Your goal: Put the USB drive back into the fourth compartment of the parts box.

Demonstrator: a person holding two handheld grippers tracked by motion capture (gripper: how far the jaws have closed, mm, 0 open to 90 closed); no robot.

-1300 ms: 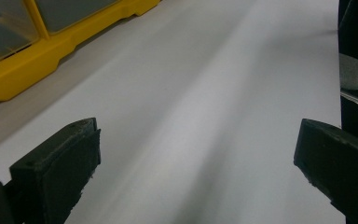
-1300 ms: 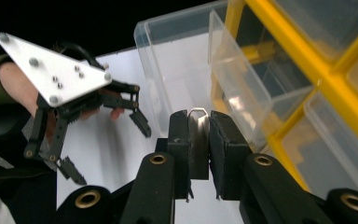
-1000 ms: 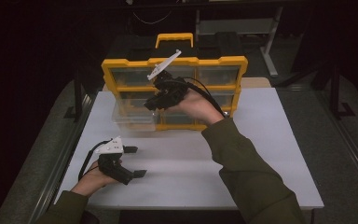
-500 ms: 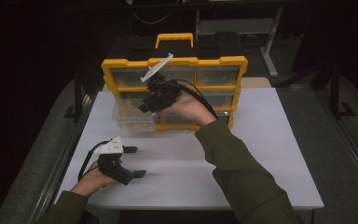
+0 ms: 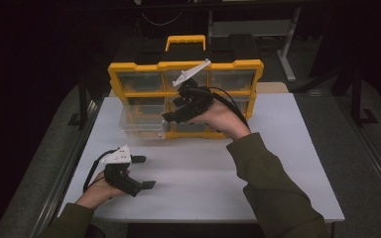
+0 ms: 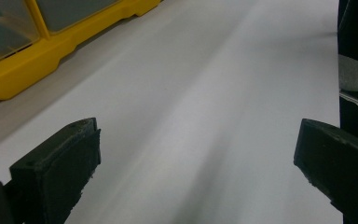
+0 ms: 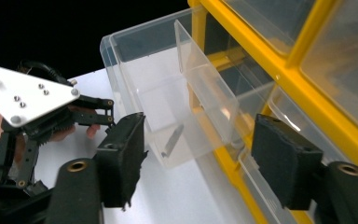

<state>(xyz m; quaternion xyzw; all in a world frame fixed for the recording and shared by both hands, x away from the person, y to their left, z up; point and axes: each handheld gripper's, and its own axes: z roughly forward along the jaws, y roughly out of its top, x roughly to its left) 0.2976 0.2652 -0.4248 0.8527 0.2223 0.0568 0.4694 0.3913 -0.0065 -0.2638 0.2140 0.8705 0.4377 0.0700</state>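
A yellow organizer [image 5: 129, 69] with clear drawers stands at the back of the white table [image 5: 278, 163]. One clear drawer [image 5: 144, 121] is pulled out at its lower left. In the right gripper view this drawer [image 7: 149, 93] holds a small metal piece [image 7: 172, 140] on its floor. My right gripper [image 5: 171, 116] hovers just right of the drawer, and its jaws have just been opening. My right gripper [image 7: 200, 158] has nothing pressed between its pads. My left gripper [image 5: 145, 172] rests open on the table near the front left, away from the organizer. Between the jaws of my left gripper [image 6: 196, 163] lies bare table.
The organizer's yellow base [image 6: 28, 70] runs along the far left in the left gripper view. A yellow carry handle [image 5: 184, 40] tops the organizer. The table's left edge [image 5: 74, 163] is close to my left hand. Dark floor surrounds the table.
My right gripper has drawn back a little from the drawer, down and toward the person, and its jaws have opened. The left gripper has stayed put.
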